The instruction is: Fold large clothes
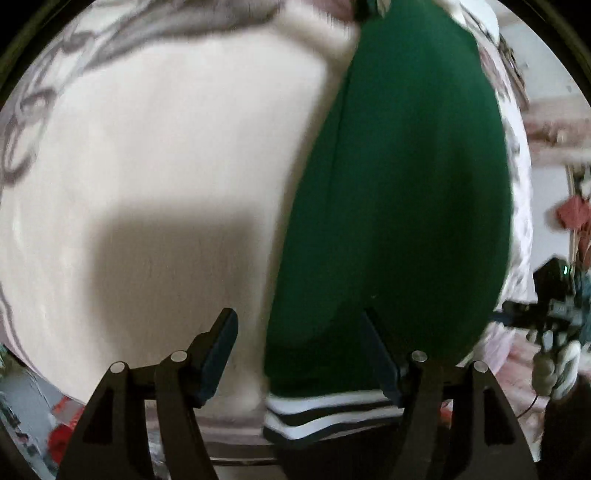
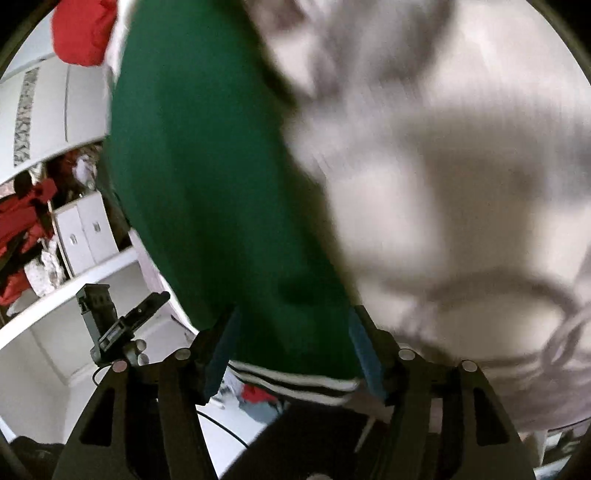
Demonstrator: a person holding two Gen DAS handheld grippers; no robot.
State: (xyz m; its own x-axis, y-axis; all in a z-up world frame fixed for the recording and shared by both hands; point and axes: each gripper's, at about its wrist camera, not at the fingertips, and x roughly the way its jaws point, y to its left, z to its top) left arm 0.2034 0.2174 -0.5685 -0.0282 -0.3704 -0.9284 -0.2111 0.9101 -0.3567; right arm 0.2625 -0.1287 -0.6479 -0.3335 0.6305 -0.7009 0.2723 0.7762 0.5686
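Note:
A dark green garment with a white-and-black striped hem lies flat on a cream bed cover. My left gripper hovers over the garment's left edge near the hem. It is open, with nothing pressed between its fingers. In the right wrist view the same green garment runs up the picture, its striped hem nearest me. My right gripper is open above the hem end, and the green cloth lies below the gap. Both views are motion-blurred.
A grey pattern marks the bed cover. White shelves with red clothes and white boxes stand left of the bed. A red cloth lies at top left. A gloved hand holds a black device at the right.

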